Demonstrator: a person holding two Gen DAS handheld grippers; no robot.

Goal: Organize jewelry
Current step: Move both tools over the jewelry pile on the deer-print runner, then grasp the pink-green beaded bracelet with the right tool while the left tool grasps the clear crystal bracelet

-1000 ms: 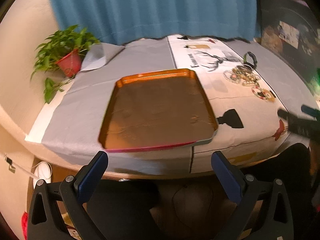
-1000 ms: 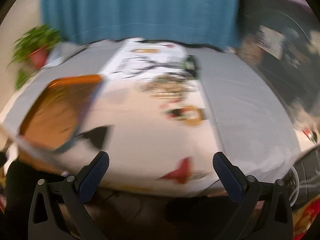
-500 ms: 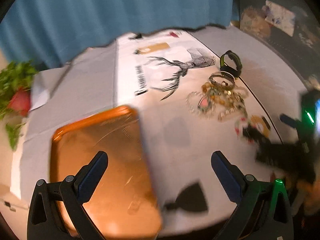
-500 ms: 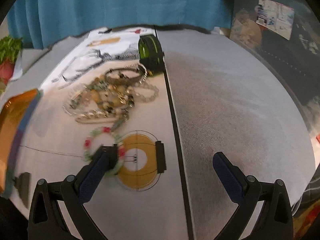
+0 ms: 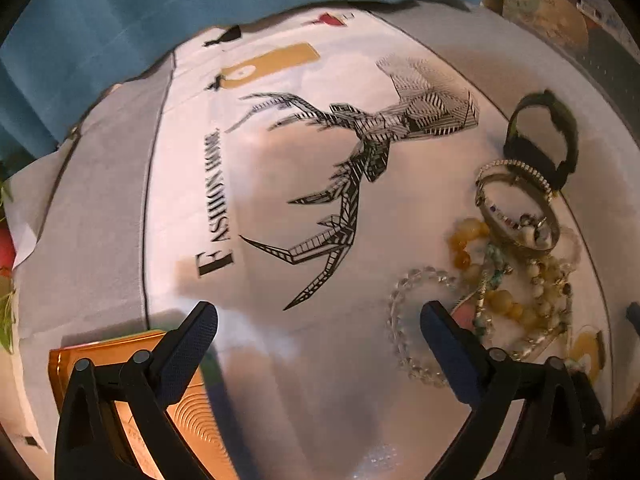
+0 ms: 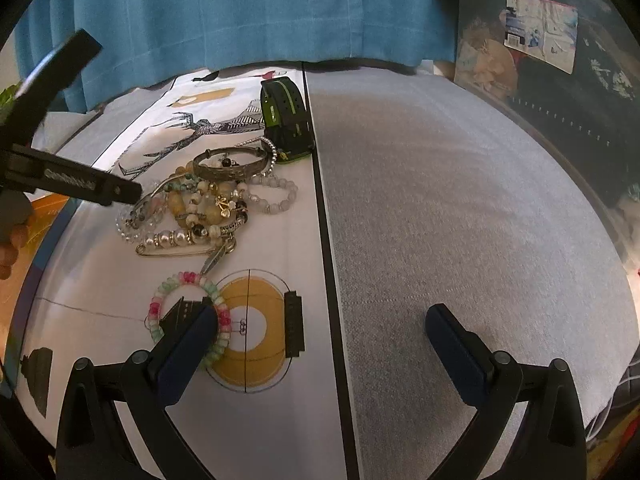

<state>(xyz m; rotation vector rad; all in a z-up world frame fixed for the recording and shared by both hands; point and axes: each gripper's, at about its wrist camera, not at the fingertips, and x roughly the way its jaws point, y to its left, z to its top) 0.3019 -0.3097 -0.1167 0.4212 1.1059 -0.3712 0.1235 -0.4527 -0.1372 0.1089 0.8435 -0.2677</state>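
A tangle of bead bracelets, pearls and a pin, the jewelry pile [image 6: 208, 200], lies on the white printed cloth. A silver bangle [image 6: 230, 166] and a black-and-green watch [image 6: 286, 116] lie behind it. A pink, green and white bead bracelet [image 6: 188, 312] lies apart in front, and my open right gripper [image 6: 320, 344] has its left finger [image 6: 188, 348] over that bracelet's edge. My left gripper [image 5: 318, 340] is open and empty. Its right finger sits beside a clear bead bracelet [image 5: 400, 320] at the pile [image 5: 516, 272]. The orange tray [image 5: 80, 360] is at lower left.
The left gripper [image 6: 80, 184] and a hand [image 6: 12, 240] show at the left of the right wrist view. Grey cloth [image 6: 460, 220] covers the table right of a black seam. A blue curtain [image 6: 240, 12] hangs behind. Dark clutter [image 6: 560, 60] lines the far right.
Both grippers moved forward over the table to the jewelry. The left one swung right, away from the tray, and the right one closed in on the bead bracelet.
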